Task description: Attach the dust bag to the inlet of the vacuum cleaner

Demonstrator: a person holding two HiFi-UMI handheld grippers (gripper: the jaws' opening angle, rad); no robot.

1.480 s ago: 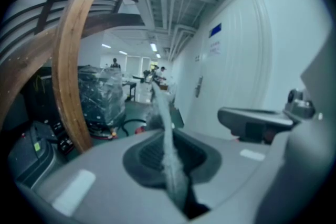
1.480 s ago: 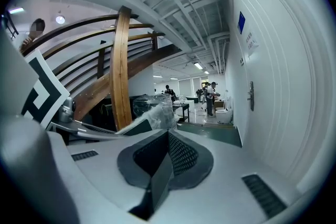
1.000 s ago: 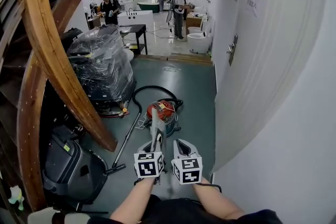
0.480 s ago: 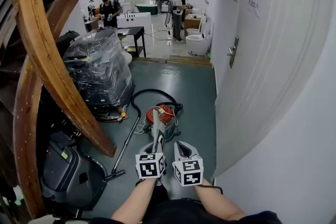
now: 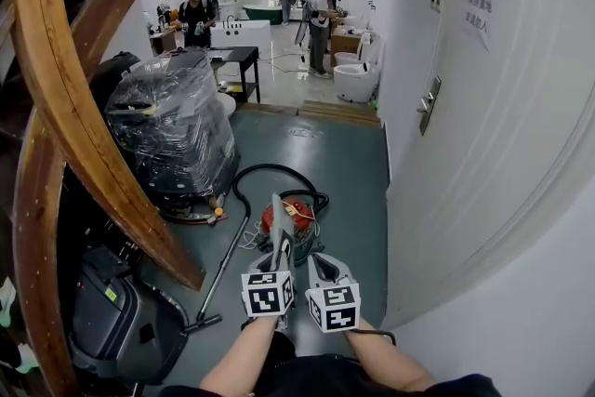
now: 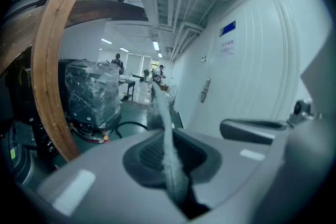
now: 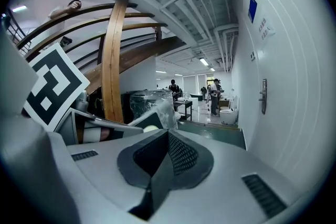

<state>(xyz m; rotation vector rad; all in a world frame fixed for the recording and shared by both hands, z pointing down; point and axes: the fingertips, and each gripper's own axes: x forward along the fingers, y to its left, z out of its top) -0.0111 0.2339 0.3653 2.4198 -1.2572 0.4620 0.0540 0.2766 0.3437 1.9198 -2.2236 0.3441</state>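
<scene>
A red vacuum cleaner [image 5: 296, 220] with a black hose [image 5: 263, 170] stands on the green floor just ahead of both grippers. My left gripper [image 5: 279, 250] is shut on a flat grey-white dust bag [image 5: 278, 220], which sticks up edge-on in front of the vacuum. In the left gripper view the dust bag [image 6: 165, 136] runs up from between the pads of the left gripper [image 6: 169, 157]. My right gripper [image 5: 317, 259] hangs close beside it, shut with nothing in it. The right gripper view shows the right gripper [image 7: 167, 140] with its pads together and the dust bag [image 7: 161, 112] to its left.
A plastic-wrapped machine [image 5: 177, 121] stands at the left behind a curved wooden stair beam [image 5: 88, 121]. A black machine [image 5: 116, 321] sits at the lower left. A white door [image 5: 483, 98] lines the right. A black table [image 5: 237, 59], a toilet [image 5: 353, 81] and people are far back.
Both grippers have advanced along the corridor with the bag, and the vacuum now lies closer to them. The door handle has slid right in view. Both grips look unchanged.
</scene>
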